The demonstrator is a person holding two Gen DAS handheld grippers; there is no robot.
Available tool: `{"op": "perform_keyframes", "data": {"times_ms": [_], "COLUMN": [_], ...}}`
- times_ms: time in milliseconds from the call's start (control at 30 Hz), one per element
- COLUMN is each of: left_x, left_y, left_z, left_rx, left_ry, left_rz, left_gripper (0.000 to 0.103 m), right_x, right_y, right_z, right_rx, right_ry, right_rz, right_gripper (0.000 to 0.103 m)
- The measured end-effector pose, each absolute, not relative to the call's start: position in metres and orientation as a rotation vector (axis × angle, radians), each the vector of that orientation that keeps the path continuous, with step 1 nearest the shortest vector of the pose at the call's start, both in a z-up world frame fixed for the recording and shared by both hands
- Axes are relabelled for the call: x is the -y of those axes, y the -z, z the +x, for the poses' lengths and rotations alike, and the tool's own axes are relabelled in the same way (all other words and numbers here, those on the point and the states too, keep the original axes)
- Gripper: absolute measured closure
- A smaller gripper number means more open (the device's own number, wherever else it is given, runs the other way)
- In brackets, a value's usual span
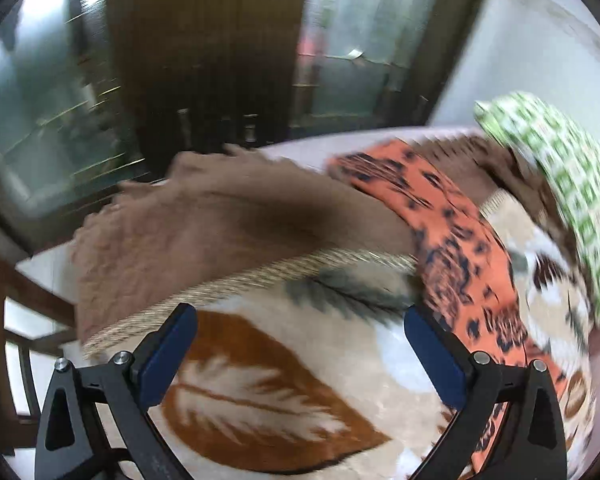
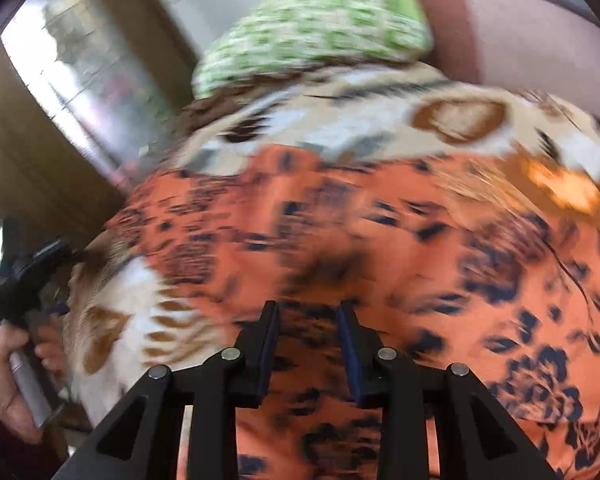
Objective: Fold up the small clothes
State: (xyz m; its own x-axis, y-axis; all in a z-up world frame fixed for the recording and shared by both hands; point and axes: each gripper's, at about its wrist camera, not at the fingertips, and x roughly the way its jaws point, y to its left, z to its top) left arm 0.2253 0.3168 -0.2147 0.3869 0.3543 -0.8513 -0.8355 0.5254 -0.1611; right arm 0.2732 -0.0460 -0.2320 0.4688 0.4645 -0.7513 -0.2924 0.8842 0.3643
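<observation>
An orange garment with dark blue print [image 2: 380, 240] lies spread on a leaf-patterned blanket [image 1: 284, 360]; in the left wrist view the garment [image 1: 452, 232] runs down the right side. My left gripper [image 1: 300, 320] is open and empty, just above the blanket, left of the garment. My right gripper [image 2: 308, 312] hovers over the garment's near part with its jaws partly apart; nothing is between them. The left gripper [image 2: 24, 276] and the hand holding it show at the left edge of the right wrist view. Both views are motion-blurred.
A brown fleece cloth [image 1: 204, 220] lies folded back over the blanket's far edge. A green-and-white patterned pillow [image 1: 560, 184] rests at the far right, also in the right wrist view [image 2: 312, 28]. A wooden chair [image 1: 16, 320] stands at left. Glass doors are behind.
</observation>
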Motion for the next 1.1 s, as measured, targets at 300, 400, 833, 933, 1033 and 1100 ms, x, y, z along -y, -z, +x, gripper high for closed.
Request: {"op": "perform_keyframes", "data": {"times_ms": [300, 400, 833, 933, 1033, 1100], "left_x": [-0.355, -0.346, -0.300, -0.308, -0.312, -0.313], "left_y": [0.233, 0.238, 0.247, 0.259, 0.262, 0.262], "left_z": [0.228, 0.238, 0.290, 0.301, 0.307, 0.311], "left_rx": [-0.864, -0.885, -0.883, -0.907, -0.898, -0.896], "left_ry": [-0.728, -0.618, -0.457, -0.400, -0.395, -0.370], "left_rz": [-0.814, -0.850, -0.781, -0.852, -0.865, -0.882], "left_gripper": [0.000, 0.000, 0.019, 0.024, 0.028, 0.042], "right_x": [-0.022, 0.000, 0.093, 0.094, 0.088, 0.087], "right_y": [0.221, 0.235, 0.240, 0.276, 0.283, 0.283], "right_z": [0.269, 0.275, 0.268, 0.282, 0.278, 0.276], "right_rx": [-0.966, -0.964, -0.907, -1.046, -0.980, -0.966], "right_ry": [-0.502, -0.395, -0.349, -0.340, -0.357, -0.363], "right_rz": [0.132, 0.167, 0.273, 0.282, 0.237, 0.232], "right_gripper": [0.068, 0.068, 0.068, 0.067, 0.063, 0.060]}}
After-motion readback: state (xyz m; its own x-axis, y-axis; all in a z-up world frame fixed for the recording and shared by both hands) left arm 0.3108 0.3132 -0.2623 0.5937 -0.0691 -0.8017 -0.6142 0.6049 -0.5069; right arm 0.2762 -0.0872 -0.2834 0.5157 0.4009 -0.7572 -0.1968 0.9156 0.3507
